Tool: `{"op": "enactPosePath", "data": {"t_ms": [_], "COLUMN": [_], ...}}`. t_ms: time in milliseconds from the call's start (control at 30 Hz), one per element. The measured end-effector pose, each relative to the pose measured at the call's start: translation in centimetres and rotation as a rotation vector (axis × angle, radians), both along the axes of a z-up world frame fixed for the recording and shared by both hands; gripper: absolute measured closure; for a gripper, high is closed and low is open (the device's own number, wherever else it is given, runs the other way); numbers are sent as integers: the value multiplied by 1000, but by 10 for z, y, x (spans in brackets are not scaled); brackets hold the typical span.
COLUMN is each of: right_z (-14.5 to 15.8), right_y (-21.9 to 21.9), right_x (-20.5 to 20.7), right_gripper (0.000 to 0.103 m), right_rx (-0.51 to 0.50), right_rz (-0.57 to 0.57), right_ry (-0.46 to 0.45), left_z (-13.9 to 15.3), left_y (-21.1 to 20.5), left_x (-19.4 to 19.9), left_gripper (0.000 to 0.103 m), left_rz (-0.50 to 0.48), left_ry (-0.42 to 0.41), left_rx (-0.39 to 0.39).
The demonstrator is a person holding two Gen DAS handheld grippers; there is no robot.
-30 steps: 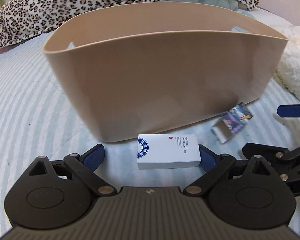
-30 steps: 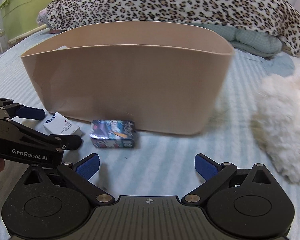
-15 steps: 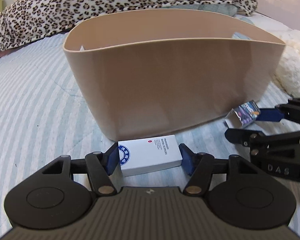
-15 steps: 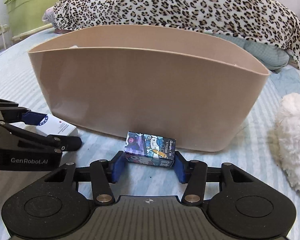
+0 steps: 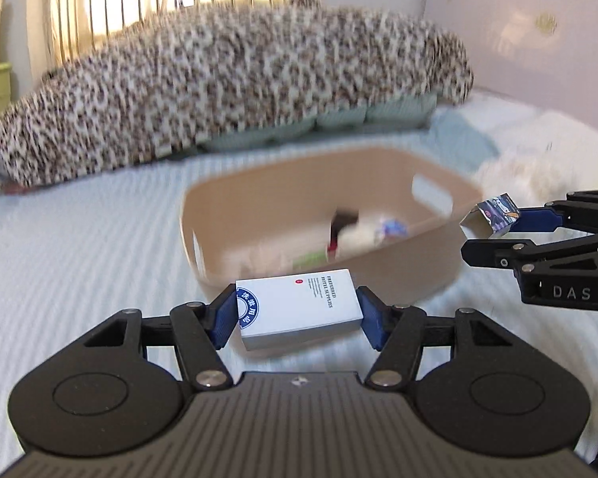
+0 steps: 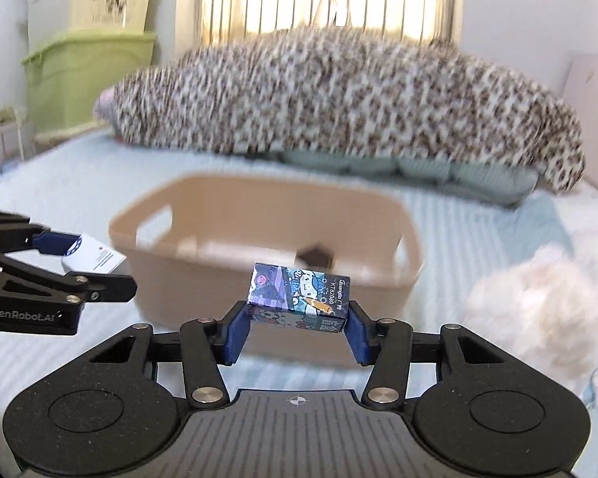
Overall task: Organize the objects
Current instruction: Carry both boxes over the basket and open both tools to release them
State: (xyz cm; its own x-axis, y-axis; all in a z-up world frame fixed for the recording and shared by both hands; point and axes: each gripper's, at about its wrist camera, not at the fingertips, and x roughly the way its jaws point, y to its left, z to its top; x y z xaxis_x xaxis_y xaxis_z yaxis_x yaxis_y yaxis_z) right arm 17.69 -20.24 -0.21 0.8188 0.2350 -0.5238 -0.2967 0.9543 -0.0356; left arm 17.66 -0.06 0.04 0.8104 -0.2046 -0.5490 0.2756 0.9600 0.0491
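Two boxes now lifted off the bed: left gripper clamps white box, right gripper clamps cartoon box, both raised before the bin's near rim, ready for dropping in.

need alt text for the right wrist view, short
The right gripper holds a small cartoon-printed box above a striped bed, in front of a tan bin. At left, the left gripper holds a white box. A leopard-print pillow lies behind the bin; the background is blurred.
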Motion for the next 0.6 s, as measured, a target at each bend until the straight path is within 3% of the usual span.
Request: {"op": "enactPosePath", "data": {"t_ms": [133, 333, 467, 600], "right_z": [28, 49, 44, 28], "right_y": [-6, -6, 2, 11], "right_x": [10, 37, 60, 81], "right_gripper": [55, 55, 55, 55], "right_rx": [37, 43, -4, -43], "right_rz": [-30, -71, -81, -84], "right_ry": [-77, -124, -109, -46], "left_z": [21, 27, 18, 2], "left_y": [-4, -15, -16, -17], "left_x": [12, 53, 86, 123], "left_gripper": [40, 40, 40, 39], "left_rz": [6, 61, 105, 109], "left_ry": [-58, -53, 2, 124], "left_rx": [-11, -28, -36, -48]}}
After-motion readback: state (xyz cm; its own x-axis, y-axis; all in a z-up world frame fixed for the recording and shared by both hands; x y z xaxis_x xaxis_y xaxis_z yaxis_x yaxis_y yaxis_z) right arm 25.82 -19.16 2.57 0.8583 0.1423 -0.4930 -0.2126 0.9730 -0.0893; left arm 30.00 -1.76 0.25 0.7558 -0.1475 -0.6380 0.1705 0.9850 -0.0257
